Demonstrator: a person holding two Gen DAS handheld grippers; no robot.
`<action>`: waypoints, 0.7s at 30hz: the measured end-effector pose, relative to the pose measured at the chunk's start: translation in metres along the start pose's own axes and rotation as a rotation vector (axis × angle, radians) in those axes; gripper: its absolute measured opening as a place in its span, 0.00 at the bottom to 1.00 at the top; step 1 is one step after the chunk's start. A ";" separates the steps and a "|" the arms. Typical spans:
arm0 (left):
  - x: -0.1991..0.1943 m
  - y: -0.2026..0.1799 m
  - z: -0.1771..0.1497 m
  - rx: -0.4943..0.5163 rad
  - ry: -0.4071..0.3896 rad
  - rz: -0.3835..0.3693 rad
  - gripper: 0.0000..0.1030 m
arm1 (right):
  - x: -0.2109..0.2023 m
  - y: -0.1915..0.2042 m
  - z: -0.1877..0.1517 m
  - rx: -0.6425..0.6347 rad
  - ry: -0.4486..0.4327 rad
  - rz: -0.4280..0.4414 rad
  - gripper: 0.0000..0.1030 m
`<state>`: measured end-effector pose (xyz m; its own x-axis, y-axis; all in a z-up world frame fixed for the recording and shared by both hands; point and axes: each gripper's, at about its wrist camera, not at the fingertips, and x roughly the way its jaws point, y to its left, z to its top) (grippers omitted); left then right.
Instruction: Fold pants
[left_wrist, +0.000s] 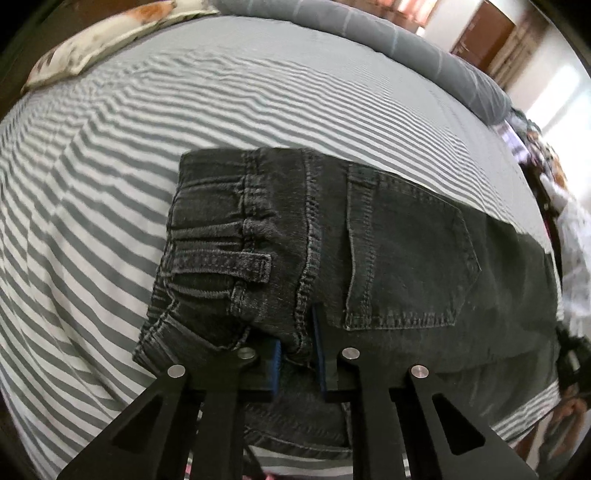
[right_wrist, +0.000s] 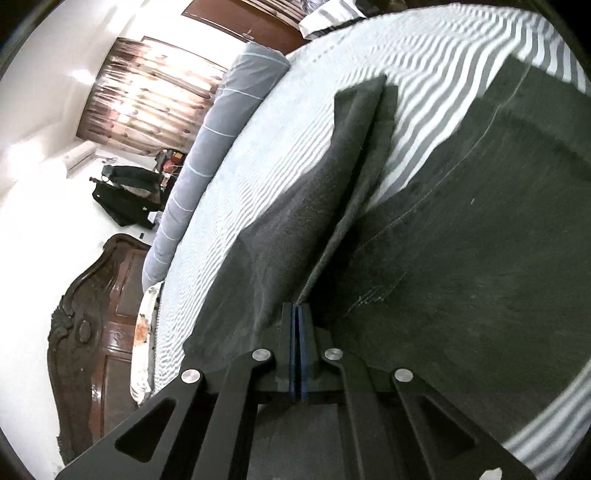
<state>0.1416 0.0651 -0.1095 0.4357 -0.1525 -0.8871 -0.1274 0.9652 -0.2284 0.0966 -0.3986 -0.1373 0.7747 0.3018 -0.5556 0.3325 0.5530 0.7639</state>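
The far leg ends of the black pants (left_wrist: 388, 240) are getting cut off; both the left gripper (left_wrist: 297, 354) and right gripper (right_wrist: 297, 332) are pinching denim above the striped bed (left_wrist: 110, 166).

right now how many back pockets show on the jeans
1: a back pocket right of the centre seam, above the left tool. Any second pocket may be folded under the jeans.

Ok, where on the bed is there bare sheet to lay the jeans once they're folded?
Bare striped sheet runs from the jeans waistband to the flowered pillow and the rolled grey blanket. More lies on the belt-loop side. Crowded: the near edge, where both tools pinch denim, and the lifted leg.
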 end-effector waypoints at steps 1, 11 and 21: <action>-0.003 -0.002 0.002 0.022 -0.002 0.002 0.13 | -0.007 0.004 -0.001 -0.008 -0.005 -0.003 0.03; -0.020 -0.006 0.011 0.171 0.019 -0.007 0.12 | -0.041 0.003 -0.014 -0.014 -0.010 -0.013 0.04; -0.035 0.007 0.014 0.088 -0.017 -0.059 0.12 | 0.012 -0.033 -0.052 0.122 0.137 0.059 0.14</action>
<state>0.1379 0.0796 -0.0748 0.4556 -0.2063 -0.8659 -0.0231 0.9697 -0.2432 0.0668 -0.3729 -0.1863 0.7174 0.4384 -0.5414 0.3576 0.4353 0.8262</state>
